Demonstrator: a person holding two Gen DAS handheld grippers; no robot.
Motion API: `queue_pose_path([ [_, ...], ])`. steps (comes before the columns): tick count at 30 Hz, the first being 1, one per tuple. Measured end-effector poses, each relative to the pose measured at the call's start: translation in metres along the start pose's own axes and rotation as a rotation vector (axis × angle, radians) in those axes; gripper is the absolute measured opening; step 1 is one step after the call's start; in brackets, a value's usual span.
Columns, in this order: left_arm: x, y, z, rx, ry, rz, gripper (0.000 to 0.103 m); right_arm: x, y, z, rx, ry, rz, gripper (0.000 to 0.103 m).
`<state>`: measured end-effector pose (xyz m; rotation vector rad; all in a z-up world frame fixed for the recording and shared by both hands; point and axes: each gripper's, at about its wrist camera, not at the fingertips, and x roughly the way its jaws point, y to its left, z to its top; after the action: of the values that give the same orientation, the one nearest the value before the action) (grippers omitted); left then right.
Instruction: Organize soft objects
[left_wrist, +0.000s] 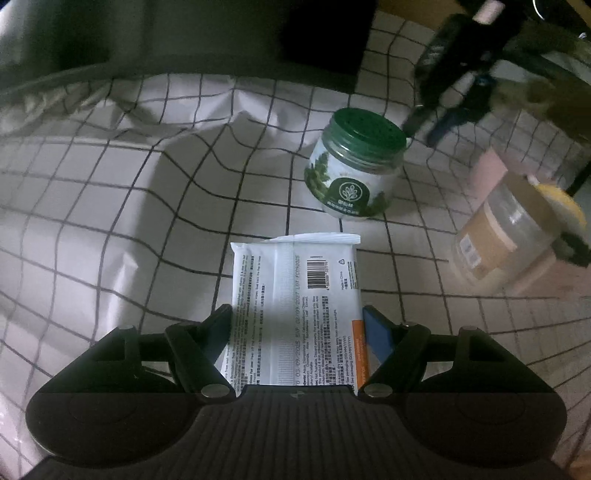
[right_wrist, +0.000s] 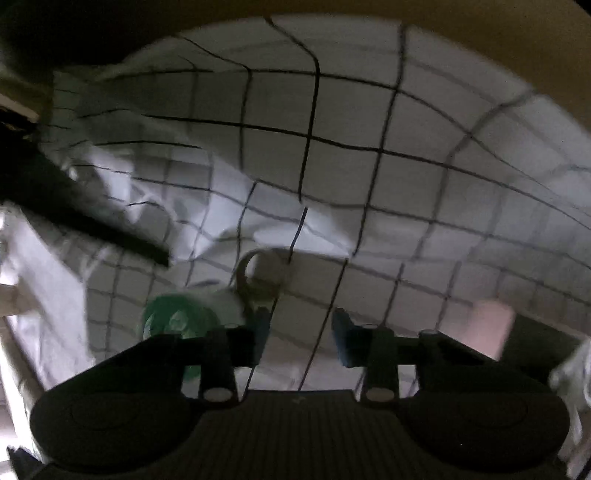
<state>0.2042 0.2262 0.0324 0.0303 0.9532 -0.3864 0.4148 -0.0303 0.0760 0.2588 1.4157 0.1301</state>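
A white pack of wet wipes (left_wrist: 295, 295) with printed text and a barcode sits between the fingers of my left gripper (left_wrist: 301, 325), which is shut on its near end above the checked white cloth (left_wrist: 110, 221). A green-lidded jar (left_wrist: 354, 170) stands just beyond the pack. My right gripper (left_wrist: 428, 125) shows blurred at the upper right of the left wrist view, close to the jar's lid. In the right wrist view my right gripper (right_wrist: 301, 332) is open and empty over the checked cloth (right_wrist: 369, 147), with the green jar (right_wrist: 173, 321) blurred at its lower left.
A clear jar with a tan label and yellow top (left_wrist: 517, 240) lies at the right, beside a pink object (left_wrist: 487, 173). A dark box (left_wrist: 325, 40) stands at the back. A pink block (right_wrist: 491, 325) is right of the right gripper. The cloth is rumpled.
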Motion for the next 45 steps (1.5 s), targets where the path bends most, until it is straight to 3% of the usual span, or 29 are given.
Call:
queue_pose_path([
  [7, 0.0, -0.003, -0.003, -0.045, 0.003, -0.009, 0.08, 0.035, 0.009, 0.02, -0.028, 0.023, -0.001, 0.031],
  [10, 0.001, -0.004, -0.005, -0.051, 0.012, -0.002, 0.08, 0.046, 0.014, 0.025, -0.045, 0.023, -0.003, 0.026],
  [19, 0.001, -0.003, -0.007, -0.048, 0.033, 0.019, 0.08, 0.061, 0.016, 0.024, -0.031, 0.034, -0.023, 0.021],
  [22, 0.001, -0.003, -0.007, -0.053, 0.037, 0.021, 0.08, 0.06, 0.013, 0.023, -0.031, 0.023, -0.026, 0.017],
  [24, 0.0, -0.003, -0.007, -0.052, 0.038, 0.018, 0.08, 0.061, 0.014, 0.022, -0.043, 0.022, -0.035, 0.008],
  [28, -0.001, -0.002, -0.009, -0.057, 0.034, 0.013, 0.08, 0.056, 0.011, 0.015, -0.053, 0.02, -0.034, 0.005],
  [34, -0.02, 0.01, 0.004, -0.053, -0.012, 0.027, 0.08, 0.012, 0.007, 0.002, -0.027, -0.07, -0.034, 0.004],
  [41, -0.065, 0.034, 0.053, -0.01, -0.146, 0.069, 0.08, -0.086, 0.0, -0.031, 0.019, -0.258, -0.029, 0.004],
  [45, -0.085, 0.029, 0.083, 0.049, -0.223, 0.039, 0.08, -0.146, -0.012, -0.057, 0.051, -0.365, -0.06, 0.004],
])
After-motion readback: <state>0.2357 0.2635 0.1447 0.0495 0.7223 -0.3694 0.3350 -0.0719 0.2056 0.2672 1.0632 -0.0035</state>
